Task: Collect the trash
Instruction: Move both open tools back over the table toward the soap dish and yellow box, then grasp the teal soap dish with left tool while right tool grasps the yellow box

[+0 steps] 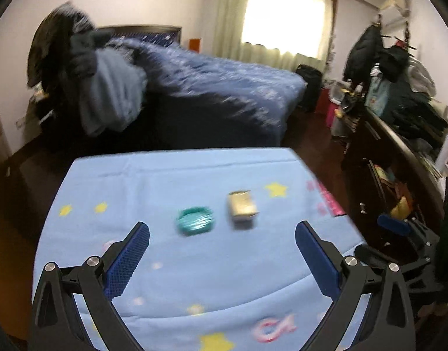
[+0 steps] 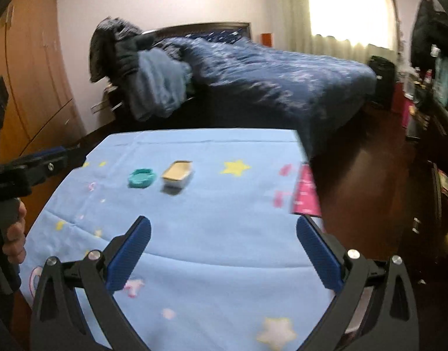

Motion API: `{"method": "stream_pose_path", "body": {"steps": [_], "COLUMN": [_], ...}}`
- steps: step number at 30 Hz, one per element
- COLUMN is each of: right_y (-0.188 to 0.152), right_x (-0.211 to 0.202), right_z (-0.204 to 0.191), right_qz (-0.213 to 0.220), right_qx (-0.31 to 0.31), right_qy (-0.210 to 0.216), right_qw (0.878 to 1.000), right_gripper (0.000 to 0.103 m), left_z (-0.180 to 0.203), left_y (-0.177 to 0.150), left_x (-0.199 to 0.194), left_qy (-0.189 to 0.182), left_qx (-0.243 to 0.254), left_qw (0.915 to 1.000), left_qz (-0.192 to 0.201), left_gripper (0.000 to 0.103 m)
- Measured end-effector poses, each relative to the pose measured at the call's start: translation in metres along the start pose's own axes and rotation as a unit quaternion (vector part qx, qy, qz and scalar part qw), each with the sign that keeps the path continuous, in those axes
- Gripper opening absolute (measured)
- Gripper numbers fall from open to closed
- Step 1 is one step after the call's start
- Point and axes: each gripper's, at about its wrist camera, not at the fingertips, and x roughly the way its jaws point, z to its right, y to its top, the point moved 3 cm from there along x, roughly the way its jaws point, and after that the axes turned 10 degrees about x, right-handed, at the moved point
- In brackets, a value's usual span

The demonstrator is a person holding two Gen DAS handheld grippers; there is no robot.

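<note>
Hovering above a table draped in a light-blue cloth (image 1: pixel 194 278) printed with yellow stars, the left gripper (image 1: pixel 222 234) had its jaws spread wide with nothing between them. Ahead of the gap between those jaws, slightly toward the left finger, lay a teal lid (image 1: pixel 194 220), flat on the cloth. Just beside it, toward the right finger, sat a small open box (image 1: pixel 243 207) with a tan inside; whether the two touched could not be told through the blur. Both pieces lay beyond the fingertips, apart from either pad (image 1: pixel 130 260).

The right gripper (image 2: pixel 224 231) also hung over the cloth (image 2: pixel 224 248), jaws spread and holding nothing. From its camera the lid (image 2: pixel 141 177) and the box (image 2: pixel 177 174) lay farther ahead and off toward its left finger, side by side. Beyond its right fingertip a pink sheet (image 2: pixel 306 193) rested at the cloth's edge. At the far left of that view the left gripper (image 2: pixel 53 158) reached over the table's corner, a hand (image 2: pixel 15 234) gripping its handle.

Past the table stood a bed (image 1: pixel 224 87) under a dark-blue quilt, with clothes (image 1: pixel 107 93) heaped at its head.
</note>
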Motion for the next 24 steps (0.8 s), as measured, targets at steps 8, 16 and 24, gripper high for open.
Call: {"method": "stream_pose_path", "body": {"steps": [8,16,24], "right_y": [0.013,0.026,0.034], "right_x": [0.071,0.130,0.171], "right_z": [-0.043,-0.069,-0.075], "right_qz": [-0.071,-0.089,-0.103], "right_qx": [0.008,-0.004,0.001], "right_qy": [0.005,-0.005,-0.009], "right_qw": [0.997,0.996,0.995], "right_gripper": [0.084,0.078,0.066], "left_z": [-0.061,-0.078,-0.082], "left_y": [-0.019,-0.018,-0.013], "left_x": [0.018,0.038,0.060], "left_qy": [-0.006,-0.060,-0.076], "left_qx": [-0.002,0.042,0.068], "left_qw": [0.9998,0.9970,0.9941], "left_qz": [-0.019,-0.025,-0.039], "left_gripper": [0.099,0.099,0.099]}}
